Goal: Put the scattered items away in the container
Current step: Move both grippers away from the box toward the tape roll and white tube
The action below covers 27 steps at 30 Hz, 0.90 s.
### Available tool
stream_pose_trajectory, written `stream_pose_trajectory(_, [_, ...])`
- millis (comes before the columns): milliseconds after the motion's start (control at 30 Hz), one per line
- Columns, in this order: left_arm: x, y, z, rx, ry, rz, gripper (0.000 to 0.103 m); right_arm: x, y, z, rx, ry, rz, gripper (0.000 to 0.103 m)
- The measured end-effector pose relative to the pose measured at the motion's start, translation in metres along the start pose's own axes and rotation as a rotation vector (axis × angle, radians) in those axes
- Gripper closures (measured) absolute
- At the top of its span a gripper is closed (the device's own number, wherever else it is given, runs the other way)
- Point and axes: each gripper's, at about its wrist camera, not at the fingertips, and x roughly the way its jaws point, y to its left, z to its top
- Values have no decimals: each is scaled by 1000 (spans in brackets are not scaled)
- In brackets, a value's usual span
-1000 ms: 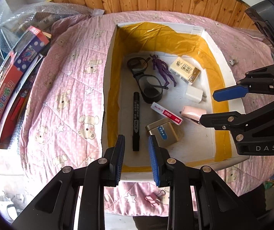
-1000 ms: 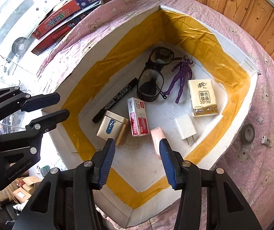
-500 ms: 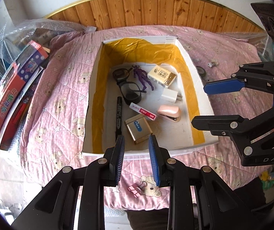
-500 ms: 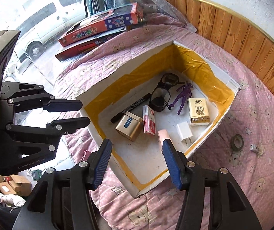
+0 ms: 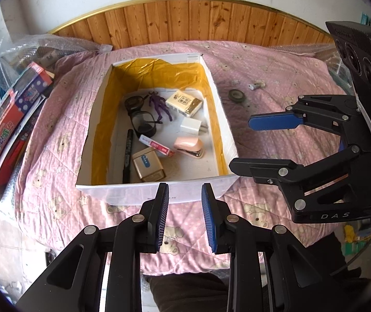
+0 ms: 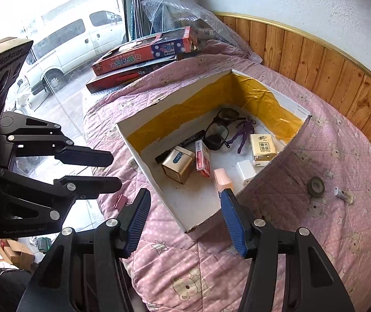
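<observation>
A white cardboard box (image 5: pixel 156 191) lined with yellow tape sits on a pink bear-print quilt (image 5: pixel 55 119). Inside lie dark glasses (image 5: pixel 142 122), a purple figure (image 5: pixel 160 105), a tissue pack (image 5: pixel 184 102), a white charger (image 5: pixel 190 126), a pink stapler (image 5: pixel 188 145), a staple box (image 5: pixel 156 144), a gold tin (image 5: pixel 147 165) and a black marker (image 5: pixel 127 153). A tape roll (image 6: pixel 316 186), a small white piece (image 6: pixel 341 194) and a pink clip (image 6: pixel 121 200) lie on the quilt outside. My left gripper (image 5: pixel 185 186) hangs open and empty before the box's near wall. My right gripper (image 6: pixel 184 193) is open wider, also empty.
Toy game boxes (image 5: pixel 11 130) and bubble wrap (image 5: pixel 29 52) are stacked at the quilt's left edge beside a window (image 6: pixel 63 39). A wood-panelled wall (image 5: pixel 185 18) runs behind the bed. A person's dark clothing (image 5: pixel 185 286) shows below the near edge.
Both grippers have drawn back and upward from over the box, so the whole box and the quilt around it now show. The right jaws have spread a little wider.
</observation>
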Motion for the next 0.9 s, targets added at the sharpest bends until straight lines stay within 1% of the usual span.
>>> stream_pose_trajectory(167, [-2, -20, 3, 28, -58, 5, 72, -16, -22, -19, 42, -63, 5, 45])
stream_pose_trajectory(267, [1, -35, 7, 42, -82, -7, 71, -20, -43, -31, 91, -75, 13, 45])
stream_pose_trajectory(367, [8, -48, 13, 40, -89, -31, 69, -19, -68, -41, 139, -70, 7, 45])
stream_pose_trajectory(533, [27, -74, 26, 35, -74, -72, 68, -14, -106, -57, 184, -47, -21, 45])
stream_pose_trajectory(700, [55, -100, 47, 9, -46, -130, 65, -9, -154, -67, 242, -38, -60, 45])
stream_pose_trajectory(900, [101, -126, 85, -71, -24, -175, 64, -5, -220, -70, 335, -55, -118, 45])
